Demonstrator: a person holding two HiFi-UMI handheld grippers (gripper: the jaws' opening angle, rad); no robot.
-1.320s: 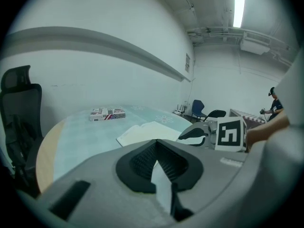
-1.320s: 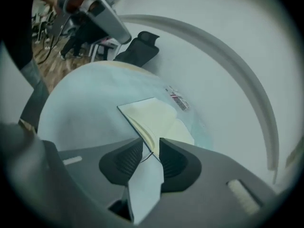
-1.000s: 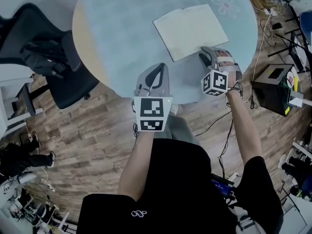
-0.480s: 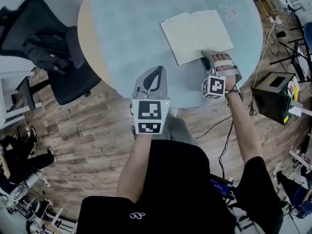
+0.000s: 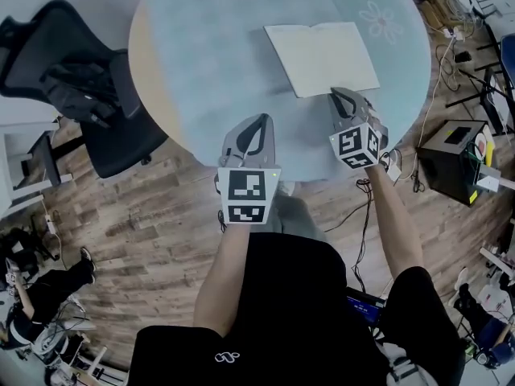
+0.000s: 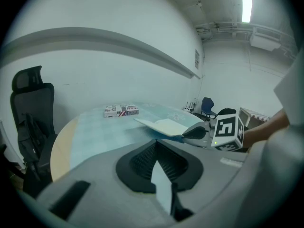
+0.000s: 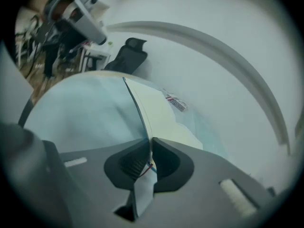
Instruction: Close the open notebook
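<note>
Your right claw (image 5: 344, 95) is closing on the near right edge of the open cream-paged notebook (image 5: 322, 55), and that thin edge sits right between the jaws, pinched. The book lies flat on the round pale-blue surface (image 5: 201, 63), over on the right half. Your left claw (image 5: 253, 125) hovers by the near rim, jaws together on nothing, well apart from the book.

Heads up though: I can't tell whether you've caught the cover or just a page or two. If it's only paper, swinging it over could crease or tear it. Also nothing pins the other half, so the whole book might slide as you lift.
</note>
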